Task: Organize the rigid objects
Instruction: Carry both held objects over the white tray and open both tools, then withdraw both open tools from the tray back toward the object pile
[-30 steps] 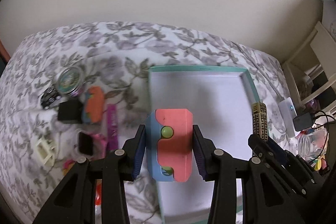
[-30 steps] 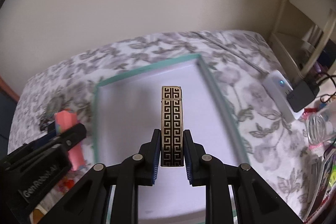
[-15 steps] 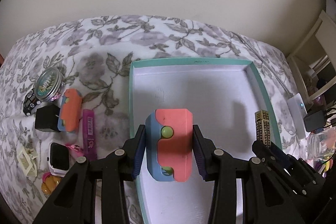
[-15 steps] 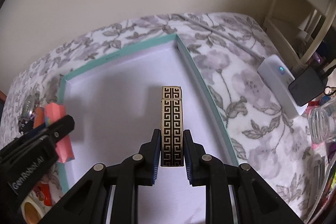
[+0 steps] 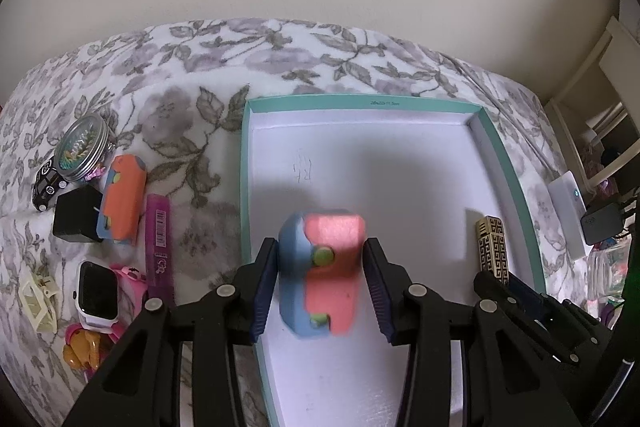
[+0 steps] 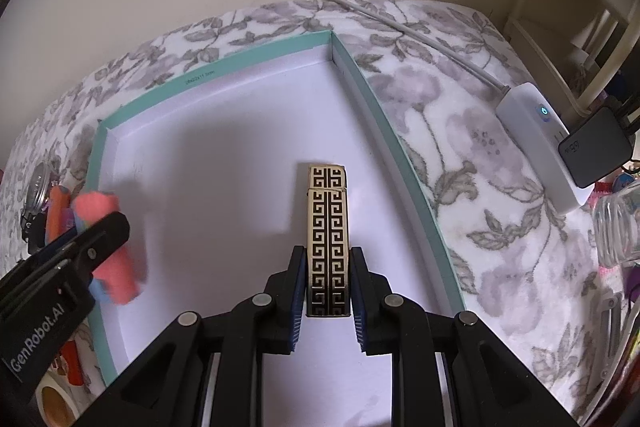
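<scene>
The pink and blue toy block (image 5: 320,275) is blurred now and sits a little apart from the pads of the left gripper (image 5: 322,283), while half a second ago it was sharp and pressed between them. The left jaws have widened: a gap shows on each side of the block, so they are open and no longer clamp it. The block is over the near-left part of the teal box (image 5: 508,163), inside its walls; whether it touches the white floor cannot be told. Both views now look deeper into the box than before.

The block has a pink upper face, a light blue side and two green round studs (image 5: 323,257). In the right wrist view it appears as a pink blur (image 6: 110,247) behind the left gripper's black finger.

The right gripper (image 6: 328,287) has its jaws closed on the gold case with black key pattern (image 6: 327,239), as in the earlier frames. The case points forward, over the right part of the box, near the right wall.

On the flowered bed cover (image 5: 192,99), left of the box, lie a second orange and blue block (image 5: 122,201), a purple stick (image 5: 159,247), a black cube (image 5: 76,215), a round tin (image 5: 82,147) and a small watch (image 5: 97,291).
</scene>
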`<state>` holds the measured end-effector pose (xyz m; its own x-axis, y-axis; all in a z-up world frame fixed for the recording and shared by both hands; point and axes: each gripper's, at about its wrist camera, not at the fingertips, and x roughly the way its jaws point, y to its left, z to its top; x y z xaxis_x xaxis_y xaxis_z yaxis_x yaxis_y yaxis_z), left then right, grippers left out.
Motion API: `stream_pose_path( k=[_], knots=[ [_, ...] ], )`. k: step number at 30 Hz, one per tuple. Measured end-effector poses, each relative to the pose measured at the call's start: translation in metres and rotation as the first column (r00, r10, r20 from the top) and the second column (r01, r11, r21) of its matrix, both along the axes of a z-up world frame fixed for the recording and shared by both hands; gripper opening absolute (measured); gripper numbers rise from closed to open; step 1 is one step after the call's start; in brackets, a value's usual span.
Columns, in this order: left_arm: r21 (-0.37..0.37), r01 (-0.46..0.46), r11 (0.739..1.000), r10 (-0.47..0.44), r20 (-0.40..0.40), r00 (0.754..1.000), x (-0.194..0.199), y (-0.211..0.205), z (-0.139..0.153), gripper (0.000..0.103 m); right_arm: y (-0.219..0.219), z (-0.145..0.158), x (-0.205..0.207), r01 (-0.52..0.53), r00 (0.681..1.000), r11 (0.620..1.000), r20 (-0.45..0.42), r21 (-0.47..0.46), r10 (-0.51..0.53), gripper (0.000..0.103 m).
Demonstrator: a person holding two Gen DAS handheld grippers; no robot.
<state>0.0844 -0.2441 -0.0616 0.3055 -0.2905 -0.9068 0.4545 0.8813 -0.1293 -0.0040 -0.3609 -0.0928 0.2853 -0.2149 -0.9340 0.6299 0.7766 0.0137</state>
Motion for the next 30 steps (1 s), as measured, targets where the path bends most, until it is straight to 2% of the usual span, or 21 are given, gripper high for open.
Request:
stream_pose_path(
  k=[2, 4, 5, 10, 20, 22, 24, 26, 28, 30],
  knots=[
    [-0.004, -0.002, 1.0, 0.002, 0.009, 1.0, 0.0, 0.0, 0.004, 0.045, 0.0, 0.0, 0.0, 0.0, 1.0, 1.0, 0.003, 0.008, 0.0, 0.023],
    [-0.011, -0.005, 1.0, 0.005, 0.011, 1.0, 0.0, 0.001, 0.007, 0.055, 0.001, -0.001, 0.002, -0.007, 1.0, 1.0, -0.009, 0.0, 0.007, 0.023],
    [-0.015, -0.006, 1.0, 0.006, 0.011, 1.0, 0.001, 0.001, 0.008, 0.056, 0.002, 0.0, 0.002, -0.009, 1.0, 1.0, -0.011, -0.005, 0.009, 0.023],
    [-0.02, -0.019, 1.0, 0.019, 0.027, 0.999, 0.003, 0.004, 0.017, 0.056, 0.004, 0.008, 0.003, -0.016, 1.0, 1.0, 0.004, -0.014, 0.016, 0.023],
    [-0.013, -0.066, 0.998, 0.067, 0.083, 0.994, 0.007, 0.018, 0.047, 0.056, 0.004, 0.053, 0.0, -0.018, 0.998, 0.995, 0.063, -0.096, 0.024, 0.026],
    [-0.009, -0.076, 0.997, 0.077, 0.094, 0.993, 0.008, 0.02, 0.051, 0.056, 0.005, 0.06, -0.001, -0.022, 0.997, 0.995, 0.077, -0.101, 0.03, 0.035],
    [-0.007, -0.088, 0.996, 0.088, 0.097, 0.991, 0.01, 0.022, 0.053, 0.056, 0.005, 0.065, -0.001, -0.022, 0.995, 0.994, 0.093, -0.108, 0.032, 0.051],
    [-0.005, -0.101, 0.995, 0.101, 0.105, 0.989, 0.01, 0.024, 0.055, 0.058, 0.007, 0.068, 0.0, -0.026, 0.994, 0.993, 0.102, -0.113, 0.038, 0.054],
    [0.0, -0.112, 0.994, 0.112, 0.116, 0.987, 0.011, 0.026, 0.056, 0.072, 0.008, 0.069, 0.0, -0.033, 0.993, 0.993, 0.107, -0.115, 0.045, 0.061],
    [0.006, -0.125, 0.992, 0.124, 0.123, 0.985, 0.012, 0.029, 0.058, 0.079, 0.009, 0.069, 0.002, -0.039, 0.993, 0.992, 0.106, -0.119, 0.051, 0.068]
  ],
)
